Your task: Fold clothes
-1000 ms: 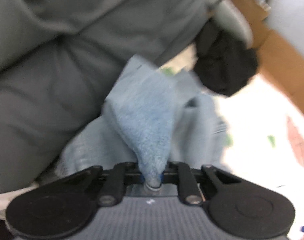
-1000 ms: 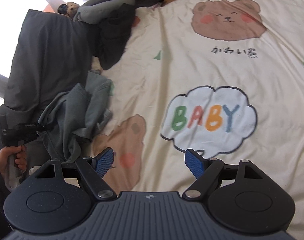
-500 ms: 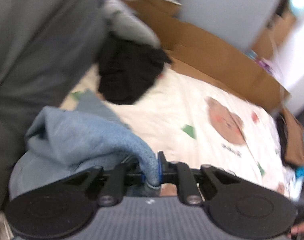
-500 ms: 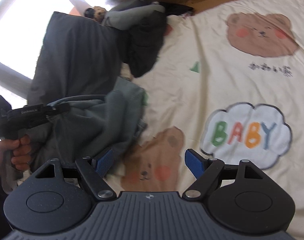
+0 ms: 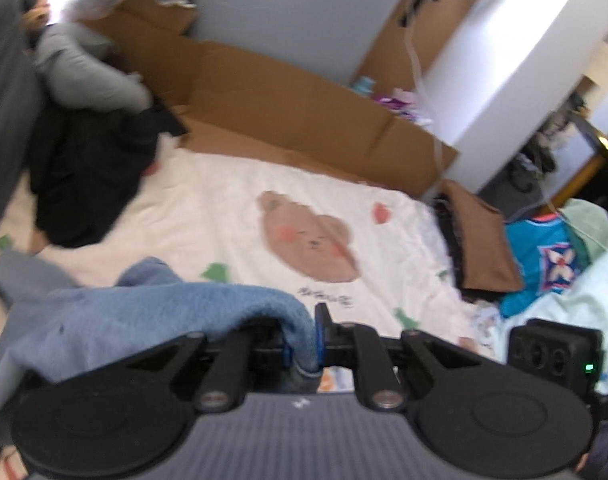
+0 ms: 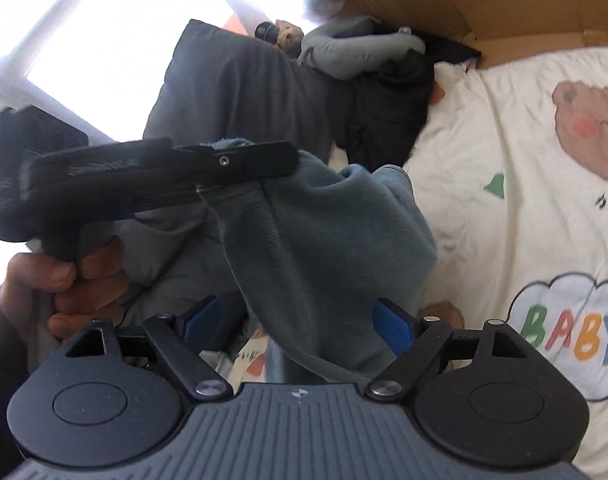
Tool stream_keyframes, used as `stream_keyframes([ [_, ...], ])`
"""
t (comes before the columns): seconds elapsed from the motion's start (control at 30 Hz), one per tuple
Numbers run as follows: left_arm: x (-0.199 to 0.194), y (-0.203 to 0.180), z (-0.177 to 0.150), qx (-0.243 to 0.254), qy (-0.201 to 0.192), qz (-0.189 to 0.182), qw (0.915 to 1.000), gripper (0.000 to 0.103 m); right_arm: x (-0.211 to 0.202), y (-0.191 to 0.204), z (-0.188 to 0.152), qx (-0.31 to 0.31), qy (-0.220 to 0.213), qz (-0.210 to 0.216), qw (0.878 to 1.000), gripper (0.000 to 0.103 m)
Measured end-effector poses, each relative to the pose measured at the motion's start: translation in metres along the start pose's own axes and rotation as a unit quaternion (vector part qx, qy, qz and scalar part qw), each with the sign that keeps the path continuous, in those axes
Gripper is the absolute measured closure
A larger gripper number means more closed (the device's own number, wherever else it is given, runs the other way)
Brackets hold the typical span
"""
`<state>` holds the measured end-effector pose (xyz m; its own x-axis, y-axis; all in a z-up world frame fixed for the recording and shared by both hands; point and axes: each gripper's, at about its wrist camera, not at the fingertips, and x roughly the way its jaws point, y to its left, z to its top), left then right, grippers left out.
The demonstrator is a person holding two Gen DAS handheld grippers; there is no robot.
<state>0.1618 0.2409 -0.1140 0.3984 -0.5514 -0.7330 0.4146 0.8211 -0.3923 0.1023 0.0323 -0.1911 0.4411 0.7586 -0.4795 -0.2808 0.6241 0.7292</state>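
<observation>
We hold the blue garment (image 5: 152, 320) up by one pinched edge.

Our left gripper (image 5: 304, 344) is clenched on its edge; the cloth drapes left of the fingers. Our right gripper (image 6: 300, 320) is opening, the hanging folds between its pads but unpressed. Ahead of the fingers the bear-print sheet (image 5: 232, 216) lies bare up to the cardboard (image 5: 272, 104); a black garment (image 5: 88, 176) sits far left. The fabric is soft, crumpled, unfolded.
</observation>
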Motion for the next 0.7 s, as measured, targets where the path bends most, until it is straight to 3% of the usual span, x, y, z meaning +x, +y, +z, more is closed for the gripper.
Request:
stream_keyframes([
  [0.13, 0.006, -0.023, 0.003, 0.023, 0.002, -0.039, 0.9990, 0.091, 0.003, -0.001, 0.008, -0.002, -0.017, -0.036, 0.999, 0.019],
  [0.17, 0.008, -0.028, 0.003, 0.025, 0.003, -0.048, 0.9985, 0.091, 0.004, -0.003, 0.009, 0.001, -0.020, -0.039, 0.999, 0.026],
  [0.27, 0.012, -0.035, 0.004, 0.022, 0.004, -0.063, 0.9977, 0.091, 0.007, -0.011, 0.013, -0.002, -0.020, -0.042, 0.999, 0.079],
  [0.3, 0.014, -0.036, 0.003, 0.021, 0.008, -0.065, 0.9976, 0.091, 0.007, -0.012, 0.014, -0.010, -0.021, -0.051, 0.998, 0.087],
  [0.4, 0.024, -0.032, 0.003, 0.004, 0.024, -0.053, 0.9983, 0.088, 0.004, -0.017, 0.016, -0.014, -0.025, -0.075, 0.997, 0.094],
  [0.5, 0.019, -0.024, 0.004, -0.024, 0.027, -0.062, 0.9974, 0.078, -0.008, -0.036, 0.019, 0.014, -0.046, -0.114, 0.992, 0.096],
  [0.6, 0.001, -0.018, 0.001, -0.036, 0.007, -0.051, 0.9980, 0.048, -0.022, -0.065, 0.026, 0.061, -0.053, -0.144, 0.986, 0.096],
  [0.63, -0.002, -0.013, -0.001, -0.039, 0.005, -0.039, 0.9985, 0.043, -0.025, -0.074, 0.027, 0.068, -0.053, -0.153, 0.984, 0.096],
  [0.7, -0.004, -0.002, -0.009, -0.047, 0.012, -0.010, 0.9987, 0.043, -0.030, -0.088, 0.028, 0.077, -0.052, -0.162, 0.982, 0.096],
])
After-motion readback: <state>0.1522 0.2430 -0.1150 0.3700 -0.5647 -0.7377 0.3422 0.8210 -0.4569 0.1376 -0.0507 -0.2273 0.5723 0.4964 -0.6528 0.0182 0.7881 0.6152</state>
